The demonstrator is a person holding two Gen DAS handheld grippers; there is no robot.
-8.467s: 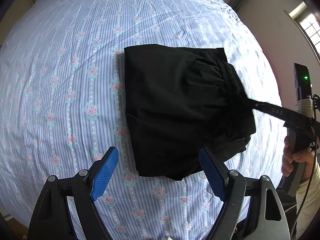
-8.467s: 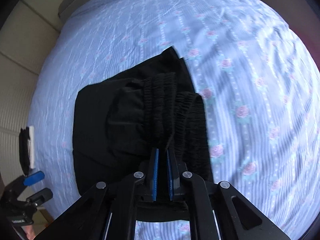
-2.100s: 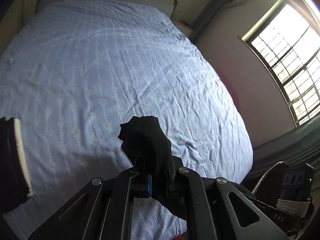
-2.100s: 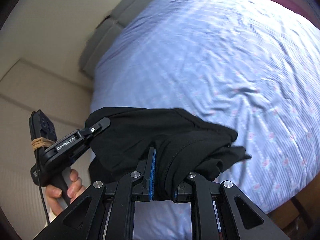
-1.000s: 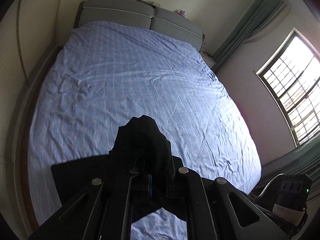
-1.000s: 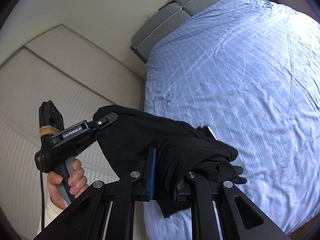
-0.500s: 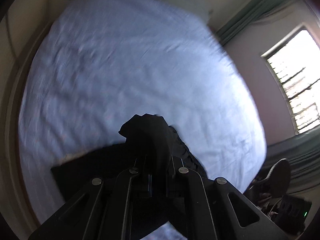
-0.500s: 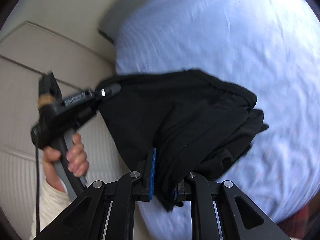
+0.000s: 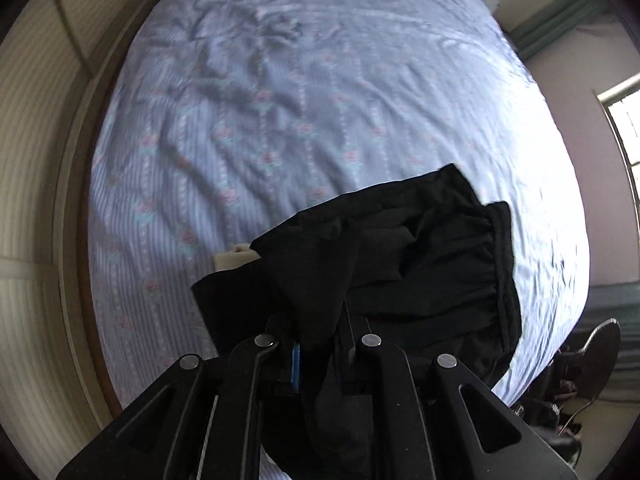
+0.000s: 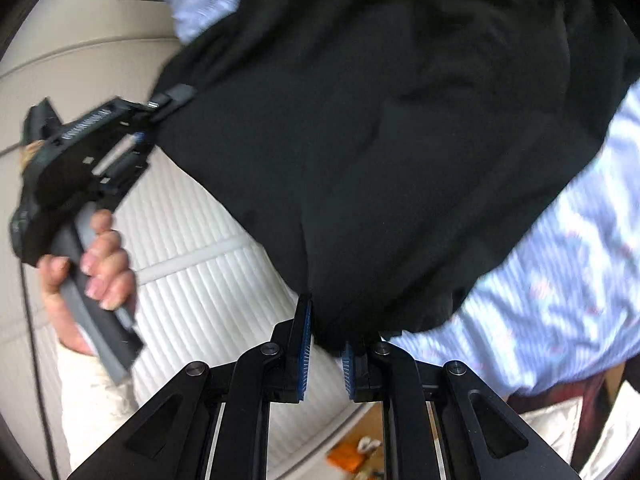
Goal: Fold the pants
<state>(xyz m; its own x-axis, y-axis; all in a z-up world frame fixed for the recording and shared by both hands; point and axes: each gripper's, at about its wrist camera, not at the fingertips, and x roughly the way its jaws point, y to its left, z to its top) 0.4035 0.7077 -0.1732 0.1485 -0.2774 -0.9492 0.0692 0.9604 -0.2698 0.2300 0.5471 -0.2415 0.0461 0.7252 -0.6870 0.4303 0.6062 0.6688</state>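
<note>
Both grippers have hold of the black, soft-cloth pants (image 9: 420, 264): our left gripper (image 9: 316, 354) has a fold of the dark fabric bunched between its blue-padded fingers, and its jaws are opening slightly with the cloth between them, while our right gripper (image 10: 325, 346) is clamped on another edge of the same garment. In the right wrist view the left gripper (image 10: 160, 106) shows again at the far corner of the cloth, gripped by a hand (image 10: 94, 268), so the pants hang spread as a wide panel between the two tools. From the left wrist view the free part, with its gathered elastic waistband (image 9: 504, 264), droops over the near end of the bed, which is covered in a pale blue striped sheet with small pink roses (image 9: 280, 92); whether the cloth already rests on the sheet we cannot tell, since the frame is blurred. We judge that we are at the laying-out step, bringing the pants to the bed so they can be flattened before any fold is made. The next move calls for keeping both edges taut and level, setting the panel on the sheet without bunching, and not letting the left corner slip early.
</note>
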